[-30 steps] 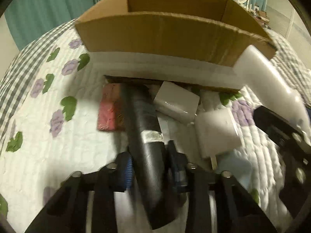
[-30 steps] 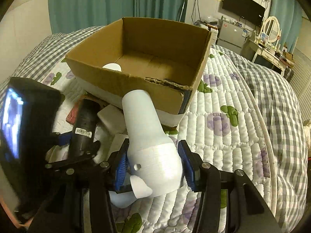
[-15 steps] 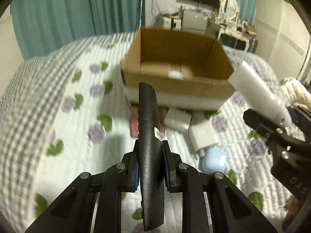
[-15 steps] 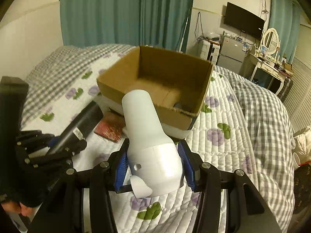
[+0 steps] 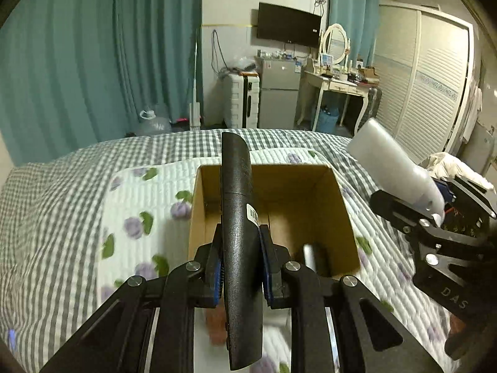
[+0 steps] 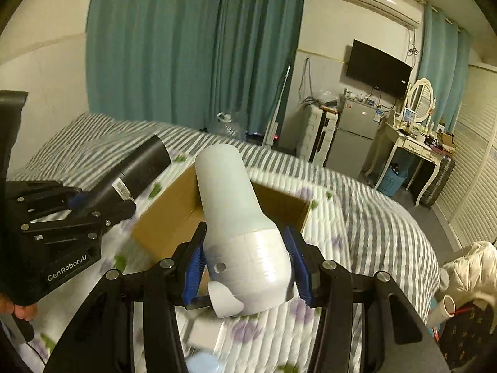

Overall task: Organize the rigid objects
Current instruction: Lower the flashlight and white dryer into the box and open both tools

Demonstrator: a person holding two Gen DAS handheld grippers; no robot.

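My left gripper (image 5: 240, 267) is shut on a long black tube (image 5: 237, 205) with a barcode label, held above the near edge of an open cardboard box (image 5: 344, 217) on the bed. My right gripper (image 6: 247, 267) is shut on a white bottle-shaped object (image 6: 233, 205), raised over the same box (image 6: 164, 214). The white object (image 5: 394, 168) and the right gripper show at the right of the left wrist view. The black tube (image 6: 136, 171) and the left gripper show at the left of the right wrist view. A small whitish item (image 5: 309, 255) lies inside the box.
The box sits on a white quilted floral cover (image 5: 133, 217) over a grey checked bedspread (image 5: 46, 205). Blurred small items lie on the quilt below the grippers. Behind the bed stand teal curtains, a small fridge (image 5: 278, 99), a dressing table and a louvred wardrobe.
Both grippers have risen and tilted up with their objects. The box now sits lower in both views and the loose items on the quilt have dropped out of sight.
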